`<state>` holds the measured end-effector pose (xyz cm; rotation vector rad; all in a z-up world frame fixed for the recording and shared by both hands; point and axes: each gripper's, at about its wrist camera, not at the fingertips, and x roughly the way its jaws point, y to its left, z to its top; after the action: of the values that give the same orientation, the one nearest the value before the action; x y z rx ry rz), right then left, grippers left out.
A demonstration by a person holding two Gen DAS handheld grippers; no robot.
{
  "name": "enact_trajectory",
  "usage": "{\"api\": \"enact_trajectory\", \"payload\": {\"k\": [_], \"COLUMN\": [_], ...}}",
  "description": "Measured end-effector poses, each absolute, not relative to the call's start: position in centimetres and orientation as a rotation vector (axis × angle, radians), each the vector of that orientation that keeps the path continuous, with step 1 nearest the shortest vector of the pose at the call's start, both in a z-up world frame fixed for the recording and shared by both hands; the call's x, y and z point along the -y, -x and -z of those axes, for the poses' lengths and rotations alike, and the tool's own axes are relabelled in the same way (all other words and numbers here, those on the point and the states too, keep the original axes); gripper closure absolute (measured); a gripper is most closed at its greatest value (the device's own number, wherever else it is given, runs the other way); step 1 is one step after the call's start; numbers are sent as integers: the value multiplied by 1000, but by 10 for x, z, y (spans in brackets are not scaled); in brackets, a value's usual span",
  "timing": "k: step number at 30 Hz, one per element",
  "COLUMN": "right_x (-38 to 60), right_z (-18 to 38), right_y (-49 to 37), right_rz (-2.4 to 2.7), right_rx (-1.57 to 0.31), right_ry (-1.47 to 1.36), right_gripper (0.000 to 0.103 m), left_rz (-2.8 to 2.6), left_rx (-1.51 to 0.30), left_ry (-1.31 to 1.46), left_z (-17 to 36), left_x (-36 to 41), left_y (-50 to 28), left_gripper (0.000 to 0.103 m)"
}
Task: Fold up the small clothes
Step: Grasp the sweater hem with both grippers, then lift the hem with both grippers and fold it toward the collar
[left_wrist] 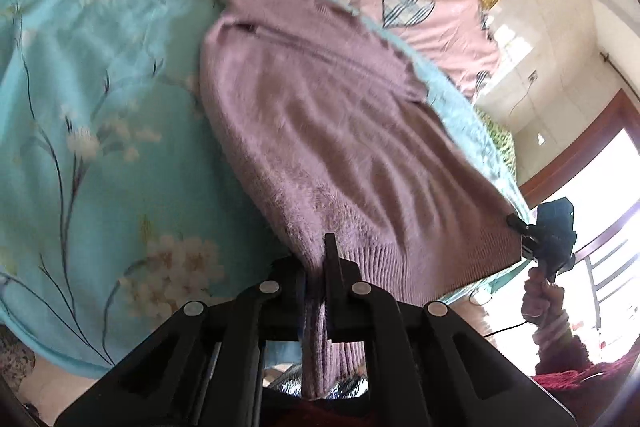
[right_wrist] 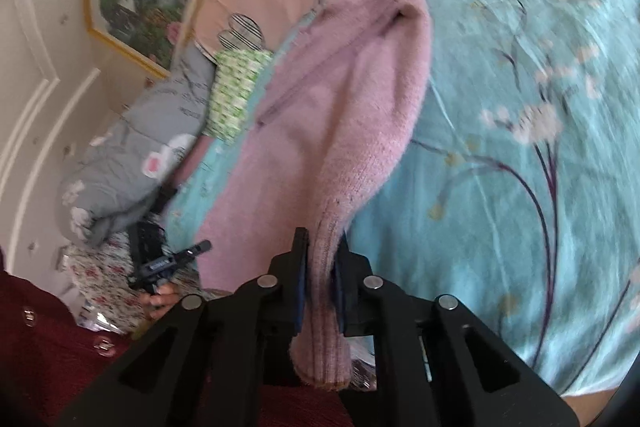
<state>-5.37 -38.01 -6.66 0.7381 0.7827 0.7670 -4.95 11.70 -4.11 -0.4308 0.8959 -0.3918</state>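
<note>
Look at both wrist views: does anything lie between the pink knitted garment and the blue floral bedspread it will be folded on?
Nothing visible does. The left gripper and right gripper each clamp the pink knitted garment by its ribbed hem, and its body already rests directly on the blue floral bedspread, which shows bare beside it.

A fuzzy mauve knit sweater (left_wrist: 320, 131) with ribbed hem lies stretched lengthwise across the turquoise floral bedspread (left_wrist: 100, 107), hem lifted.

We see strong daylight from the window (left_wrist: 600, 227), blown out to white w/ glare at the right edge of the left view. Both pics soft w/ motion blur, esp. the floral bedspread (right_wrist: 520, 107). Heavy fisheye bend & dark corners throughout.
</note>
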Motion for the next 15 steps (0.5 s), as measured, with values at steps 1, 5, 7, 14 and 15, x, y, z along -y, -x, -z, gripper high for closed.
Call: {"api": "enact_trajectory", "payload": {"k": [1, 5, 7, 14, 15], "right_x": [381, 390, 393, 406, 404], "right_z": [62, 37, 24, -24, -27], "right_y": [53, 41, 31, -40, -49], "right_rz": [-780, -814, -827, -795, -769], "right_rx": [-759, -653, -606, -475, -501], "right_ry": [-747, -782, -799, -853, -838], "right_gripper": [92, 93, 93, 102, 102], "left_rz": [394, 397, 398, 354, 344], "left_rx": [-880, -803, -758, -649, -658], "left_ry": [432, 448, 441, 406, 406], "left_z": [36, 8, -8, -54, -54], "left_x": [-120, -129, -130, -134, -132], "left_y": [48, 36, 26, -43, -52], "left_gripper": [99, 99, 99, 99, 99]}}
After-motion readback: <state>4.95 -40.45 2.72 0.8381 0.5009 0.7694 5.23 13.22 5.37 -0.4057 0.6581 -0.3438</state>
